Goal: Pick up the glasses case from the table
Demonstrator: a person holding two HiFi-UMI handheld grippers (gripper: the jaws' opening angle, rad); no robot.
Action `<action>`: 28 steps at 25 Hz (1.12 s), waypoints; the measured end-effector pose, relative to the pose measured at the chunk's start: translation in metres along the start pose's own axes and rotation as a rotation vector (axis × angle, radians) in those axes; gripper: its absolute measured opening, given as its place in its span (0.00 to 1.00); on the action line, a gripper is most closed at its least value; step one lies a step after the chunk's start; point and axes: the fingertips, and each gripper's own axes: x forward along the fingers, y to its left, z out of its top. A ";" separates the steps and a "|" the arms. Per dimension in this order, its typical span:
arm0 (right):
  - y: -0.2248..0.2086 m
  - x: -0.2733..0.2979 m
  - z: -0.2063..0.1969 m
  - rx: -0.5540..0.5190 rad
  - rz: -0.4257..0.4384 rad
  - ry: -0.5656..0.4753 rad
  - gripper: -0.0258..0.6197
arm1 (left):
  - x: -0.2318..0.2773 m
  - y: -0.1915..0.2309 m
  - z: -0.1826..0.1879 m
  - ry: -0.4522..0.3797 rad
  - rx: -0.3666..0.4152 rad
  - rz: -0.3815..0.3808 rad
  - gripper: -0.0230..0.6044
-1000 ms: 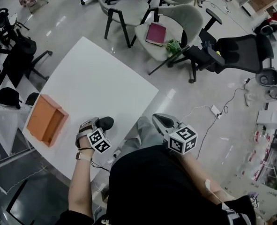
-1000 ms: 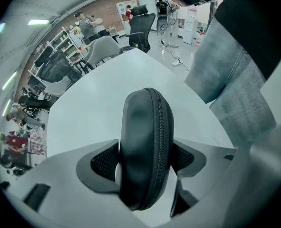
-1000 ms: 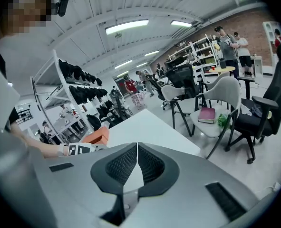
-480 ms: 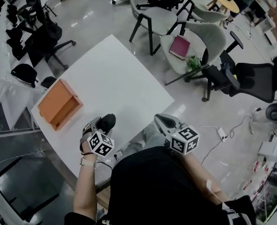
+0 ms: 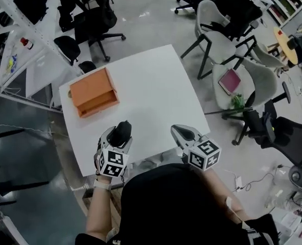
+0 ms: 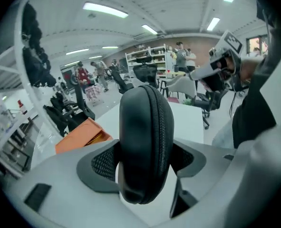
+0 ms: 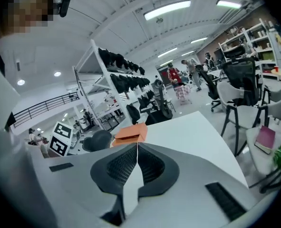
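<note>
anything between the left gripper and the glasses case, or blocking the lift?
Nothing visible does. The left gripper is shut on the glasses case, which fills the gap between its jaws. The orange box lies apart, farther back on the white table. The right gripper is shut, empty and off to the side.

Glossy grey floor [image 5: 149, 10], grey chairs [image 5: 215, 39], black office chairs [image 5: 96, 22], ceiling strip lights [image 6: 104, 9]
</note>
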 end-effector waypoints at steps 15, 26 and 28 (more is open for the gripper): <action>0.104 0.081 0.056 -0.282 0.370 0.066 0.08 | -0.143 0.064 0.003 -0.328 -0.425 0.398 0.55; 0.176 0.096 0.064 -0.435 0.552 0.060 0.08 | -0.205 0.070 -0.012 -0.432 -0.522 0.540 0.55; 0.182 0.097 0.064 -0.444 0.567 0.056 0.09 | -0.211 0.071 -0.013 -0.445 -0.532 0.557 0.55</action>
